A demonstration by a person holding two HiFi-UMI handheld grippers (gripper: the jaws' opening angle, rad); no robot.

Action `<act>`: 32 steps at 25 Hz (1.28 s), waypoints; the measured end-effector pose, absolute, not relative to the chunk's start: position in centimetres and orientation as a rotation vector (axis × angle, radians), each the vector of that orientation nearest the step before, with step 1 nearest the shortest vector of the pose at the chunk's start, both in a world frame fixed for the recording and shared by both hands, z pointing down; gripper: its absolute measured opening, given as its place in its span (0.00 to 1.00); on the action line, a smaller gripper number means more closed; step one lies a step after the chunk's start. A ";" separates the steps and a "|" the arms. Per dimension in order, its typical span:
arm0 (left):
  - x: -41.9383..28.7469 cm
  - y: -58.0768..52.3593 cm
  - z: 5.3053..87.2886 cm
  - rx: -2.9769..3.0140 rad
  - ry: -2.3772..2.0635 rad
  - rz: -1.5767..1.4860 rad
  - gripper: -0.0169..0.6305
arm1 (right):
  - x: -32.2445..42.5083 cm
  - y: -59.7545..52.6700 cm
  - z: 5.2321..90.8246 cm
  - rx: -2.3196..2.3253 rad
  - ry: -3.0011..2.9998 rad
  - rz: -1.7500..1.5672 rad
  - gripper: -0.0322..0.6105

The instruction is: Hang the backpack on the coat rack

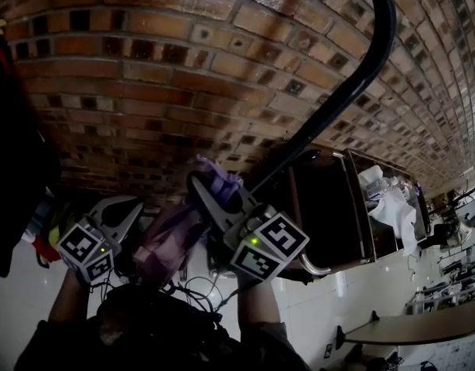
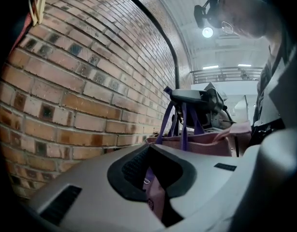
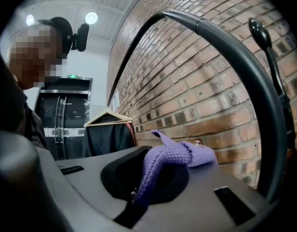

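The pink backpack (image 1: 166,247) hangs between my two grippers in front of a brick wall. My right gripper (image 1: 208,188) is shut on its purple knitted strap (image 3: 173,159), held up close to the black curved arm of the coat rack (image 1: 330,103). That arm (image 3: 235,47) arches just over the right gripper (image 3: 144,178), and a knobbed peg (image 3: 259,29) stands beyond it. My left gripper (image 1: 123,216) sits lower left, and in its own view the left gripper (image 2: 155,180) is shut on pink fabric of the backpack (image 2: 201,143). The purple straps (image 2: 183,122) run upward.
Dark clothing (image 1: 13,161) hangs at the far left, and a black garment on a wooden hanger (image 3: 108,129) shows behind the right gripper. A dark cabinet with shelves (image 1: 338,211) stands to the right. The brick wall (image 1: 183,68) is close ahead. Cables (image 1: 193,288) dangle below the grippers.
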State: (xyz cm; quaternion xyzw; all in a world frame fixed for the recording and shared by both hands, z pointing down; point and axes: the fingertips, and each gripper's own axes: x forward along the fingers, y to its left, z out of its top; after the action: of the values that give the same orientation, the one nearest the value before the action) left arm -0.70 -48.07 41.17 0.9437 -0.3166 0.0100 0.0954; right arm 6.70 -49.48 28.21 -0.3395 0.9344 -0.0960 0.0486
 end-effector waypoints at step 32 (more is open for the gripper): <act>2.4 -50.9 41.6 2.851 -0.820 0.039 0.09 | 14.0 -50.3 32.7 -1.299 2.671 -0.398 0.06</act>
State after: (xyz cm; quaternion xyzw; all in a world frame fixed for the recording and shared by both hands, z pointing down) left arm 2.35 -50.86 41.63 0.9573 -0.2753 0.0132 0.0873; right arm 14.04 -50.29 32.73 -0.4322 0.8890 -0.1323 0.0726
